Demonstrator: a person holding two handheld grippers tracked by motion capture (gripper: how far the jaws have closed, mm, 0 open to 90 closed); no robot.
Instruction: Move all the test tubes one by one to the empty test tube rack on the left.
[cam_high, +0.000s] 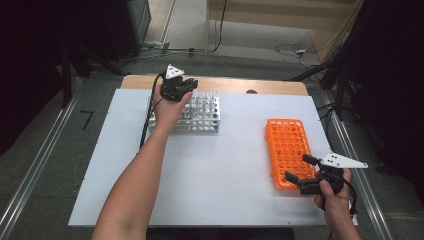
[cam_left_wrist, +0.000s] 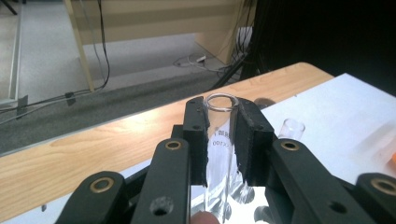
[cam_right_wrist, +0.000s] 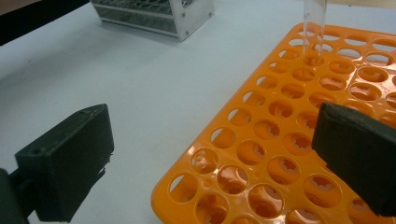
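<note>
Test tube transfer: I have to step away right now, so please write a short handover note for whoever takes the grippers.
Left gripper: shut on a clear glass test tube just below its rim, over the metal rack at the table's far left.
Right gripper: open, holding nothing, jaws at the near end of the orange rack.
Done: one tube already stands in the orange rack's far end.
Left: the held tube, probably bound for the orange rack. At least one more tube stands close by.
</note>
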